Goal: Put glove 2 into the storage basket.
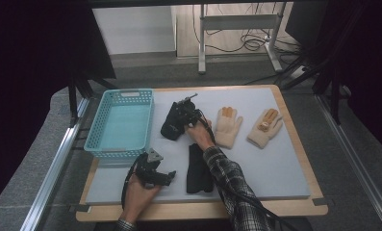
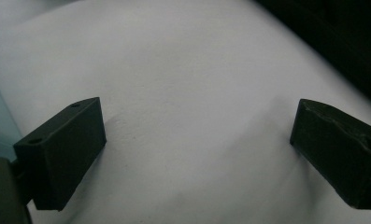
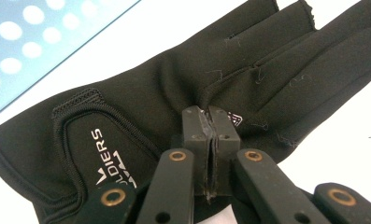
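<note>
the right gripper point(image 1: 184, 117) sits over a black glove point(image 1: 171, 126) that lies on the grey mat point(image 1: 270, 163), just right of the blue basket point(image 1: 120, 124). in the right gripper view its jaws are pressed together with a fold of the black glove point(image 3: 174, 107) pinched between their tips, about where the fingers meet the palm; the glove spreads out ahead of and to both sides of the jaws, its cuff with white lettering to the lower left and its fingers running off to the upper right. the basket wall point(image 3: 43, 42) shows just beyond the cuff.

the left gripper point(image 1: 152, 174) is held low near the front edge of the mat, below the basket and well apart from that glove. in the left gripper view its jaws stand wide apart over bare mat point(image 2: 192, 93), with nothing between them.

a second black glove point(image 1: 198, 168) lies flat on the mat between the two hands, just right of the left gripper. two cream gloves point(image 1: 227, 126) point(image 1: 264, 127) lie side by side farther right, beyond the right hand point(image 1: 198, 134).
</note>
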The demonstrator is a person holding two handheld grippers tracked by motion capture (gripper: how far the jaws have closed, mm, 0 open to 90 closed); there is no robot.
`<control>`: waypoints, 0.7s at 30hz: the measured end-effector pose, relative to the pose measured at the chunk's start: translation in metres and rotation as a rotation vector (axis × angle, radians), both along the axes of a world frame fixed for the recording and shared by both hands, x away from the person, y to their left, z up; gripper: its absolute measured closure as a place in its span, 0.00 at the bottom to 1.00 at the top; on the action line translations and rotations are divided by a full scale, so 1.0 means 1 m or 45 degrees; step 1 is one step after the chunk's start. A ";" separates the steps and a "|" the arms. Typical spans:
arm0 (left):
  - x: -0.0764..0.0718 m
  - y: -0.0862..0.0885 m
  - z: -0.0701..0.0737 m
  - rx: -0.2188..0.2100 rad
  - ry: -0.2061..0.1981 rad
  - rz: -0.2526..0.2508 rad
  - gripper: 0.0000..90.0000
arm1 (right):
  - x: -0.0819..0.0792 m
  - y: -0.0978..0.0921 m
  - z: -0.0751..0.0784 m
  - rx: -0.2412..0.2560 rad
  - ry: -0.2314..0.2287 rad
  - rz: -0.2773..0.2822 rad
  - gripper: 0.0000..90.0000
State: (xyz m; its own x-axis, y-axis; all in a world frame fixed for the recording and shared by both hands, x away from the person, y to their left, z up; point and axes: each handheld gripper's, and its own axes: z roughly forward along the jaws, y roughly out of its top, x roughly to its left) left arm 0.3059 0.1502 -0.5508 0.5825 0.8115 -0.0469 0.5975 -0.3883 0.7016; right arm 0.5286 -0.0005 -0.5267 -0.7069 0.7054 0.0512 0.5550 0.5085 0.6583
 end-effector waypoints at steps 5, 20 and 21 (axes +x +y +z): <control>0.000 0.000 0.000 0.000 0.000 0.000 0.04 | -0.001 -0.004 0.006 -0.014 -0.019 0.042 0.97; 0.000 0.000 0.000 0.004 -0.001 0.000 0.04 | -0.042 -0.037 0.065 0.143 -0.087 0.177 0.97; 0.000 0.000 0.000 0.005 -0.001 -0.001 0.04 | -0.046 -0.040 0.069 0.151 -0.085 0.187 0.97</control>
State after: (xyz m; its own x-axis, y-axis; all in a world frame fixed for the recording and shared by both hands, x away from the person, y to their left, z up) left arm 0.3058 0.1505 -0.5508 0.5830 0.8113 -0.0436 0.5968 -0.3912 0.7006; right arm 0.4826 -0.0408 -0.4576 -0.8064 0.5863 0.0775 0.4338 0.4974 0.7513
